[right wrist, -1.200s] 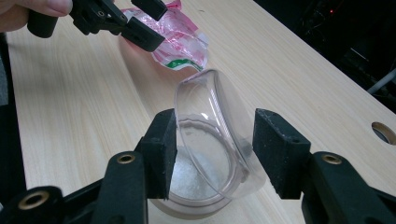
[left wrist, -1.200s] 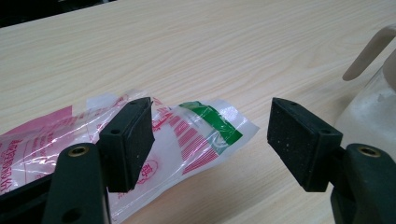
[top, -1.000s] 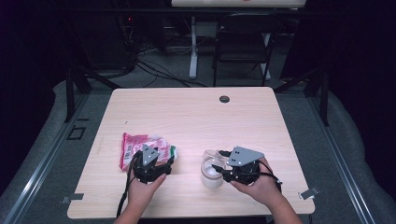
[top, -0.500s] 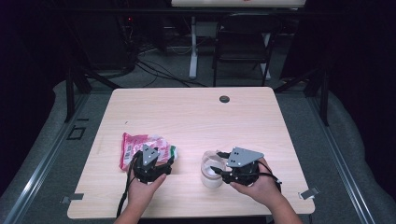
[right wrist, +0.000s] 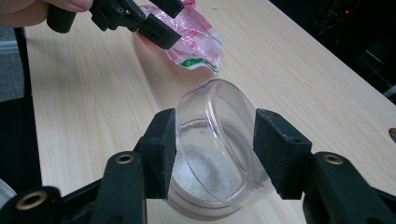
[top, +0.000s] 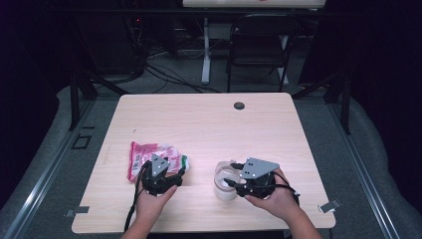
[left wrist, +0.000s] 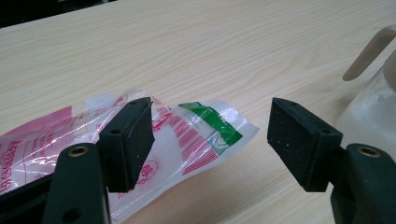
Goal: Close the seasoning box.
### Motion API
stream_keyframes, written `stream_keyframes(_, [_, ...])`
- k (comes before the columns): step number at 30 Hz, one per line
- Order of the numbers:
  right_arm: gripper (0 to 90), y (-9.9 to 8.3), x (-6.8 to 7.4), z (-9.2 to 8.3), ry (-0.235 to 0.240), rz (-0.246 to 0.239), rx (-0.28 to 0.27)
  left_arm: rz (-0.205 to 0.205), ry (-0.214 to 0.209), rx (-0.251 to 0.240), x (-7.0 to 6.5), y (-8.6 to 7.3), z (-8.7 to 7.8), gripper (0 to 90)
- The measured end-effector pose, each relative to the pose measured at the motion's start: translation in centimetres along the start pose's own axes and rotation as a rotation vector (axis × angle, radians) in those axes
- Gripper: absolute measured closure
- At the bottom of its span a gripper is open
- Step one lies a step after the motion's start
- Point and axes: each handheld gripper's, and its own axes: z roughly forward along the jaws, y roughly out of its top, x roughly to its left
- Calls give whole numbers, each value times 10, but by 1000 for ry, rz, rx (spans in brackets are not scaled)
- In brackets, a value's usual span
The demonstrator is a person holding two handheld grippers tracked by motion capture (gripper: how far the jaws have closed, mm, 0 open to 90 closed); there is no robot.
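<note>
A clear plastic jar [top: 224,192] with white powder in its bottom stands near the table's front edge. Its clear hinged lid [right wrist: 219,126] is tilted up, and my right gripper [right wrist: 215,149] is shut on the lid, one pad on each side. The same gripper [top: 230,175] reaches the jar from the right. A crumpled pink, white and green plastic bag [left wrist: 196,133] lies flat to the left. My left gripper [left wrist: 210,135] hovers open just over the bag's green end, holding nothing. The bag [top: 144,155] lies to the jar's left, with the left gripper [top: 176,174] at its near right corner.
The pale wooden table [top: 209,124] has a dark round grommet [top: 239,105] near its far edge. A folding chair [top: 259,35] and cables stand on the floor beyond. The jar's edge [left wrist: 369,107] sits close to the left gripper's right jaw.
The jar's lid has swung up between the right gripper's jaws. The left gripper and the bag have stayed where they were.
</note>
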Motion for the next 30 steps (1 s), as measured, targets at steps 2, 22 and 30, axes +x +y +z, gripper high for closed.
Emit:
stream_keyframes(2, [488, 0, 0, 1, 10, -1, 6, -3, 1, -1, 1, 0, 0, 313])
stream_keyframes(22, [482, 0, 3, 5, 57, 5, 16, -8, 3, -4, 1, 0, -1, 313])
stream_keyframes(30, [482, -1, 2, 5, 58, 12, 7, -8, 4, -3, 2, 0, -1, 313])
